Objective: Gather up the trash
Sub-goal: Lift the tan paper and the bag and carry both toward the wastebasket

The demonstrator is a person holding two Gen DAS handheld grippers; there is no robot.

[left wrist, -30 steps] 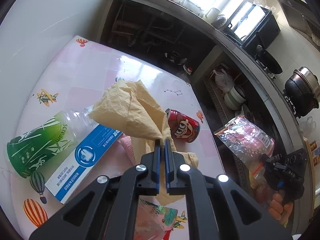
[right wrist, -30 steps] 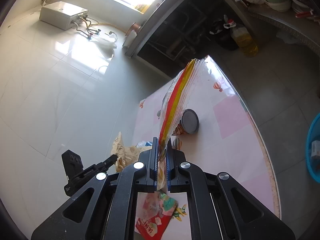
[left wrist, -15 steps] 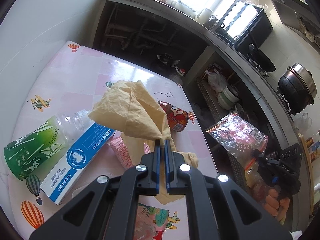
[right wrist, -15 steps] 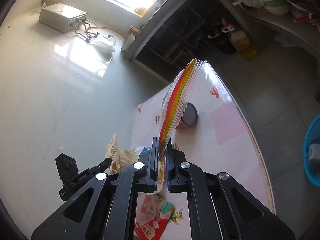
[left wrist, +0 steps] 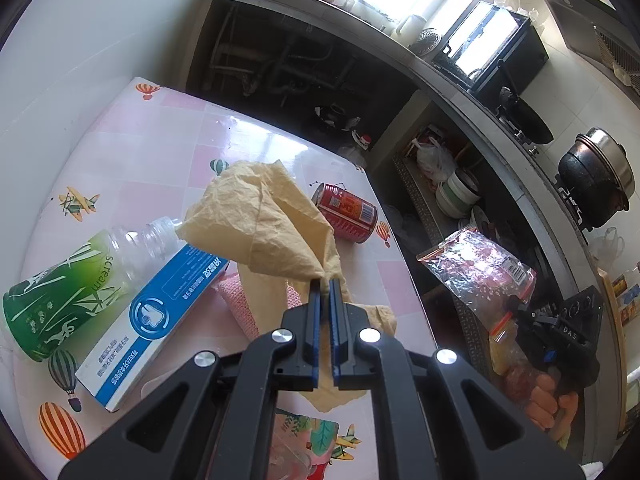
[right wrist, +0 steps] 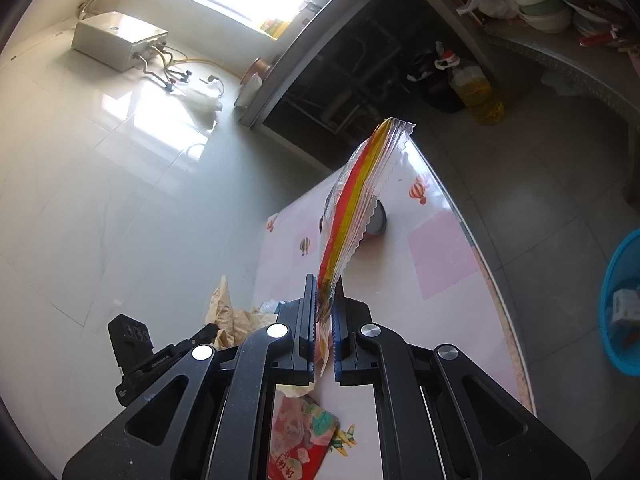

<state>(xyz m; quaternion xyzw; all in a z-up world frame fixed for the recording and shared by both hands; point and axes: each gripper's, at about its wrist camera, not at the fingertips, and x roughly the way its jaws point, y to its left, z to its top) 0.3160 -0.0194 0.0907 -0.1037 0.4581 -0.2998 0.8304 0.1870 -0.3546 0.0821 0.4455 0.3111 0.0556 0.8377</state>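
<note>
**Item 1. Left tongs** [left wrist: 325,284]: pinched fully together on a corner of the crumpled brown paper [left wrist: 264,232], which hangs lifted over the worktop [left wrist: 160,148]. Grip unchanged from a second ago.

**Item 2. Right tongs** [right wrist: 326,292]: clamped tight on the edge of a clear striped snack bag [right wrist: 360,192], held up in the air beside the worktop's edge. Also unchanged.

**Item 3. Red can** [left wrist: 346,212]: lying on its side on the worktop beyond the paper. The only change: a second ago it showed a cartoon face, now a barcode panel, so it has apparently rolled.

**Item 4. Still lying uncollected:** green-labelled bottle [left wrist: 68,280], blue-and-white box [left wrist: 160,312], pink cloth [left wrist: 236,300] under the paper, red wrapper [right wrist: 300,436] at the near edge.

**Item 5. Blue basin** [right wrist: 624,304]: on the floor, well apart from the worktop, with a small box inside it.

**Assessment:** two pieces are in hand and none of them deposited. The can may be loose enough to roll off.
</note>
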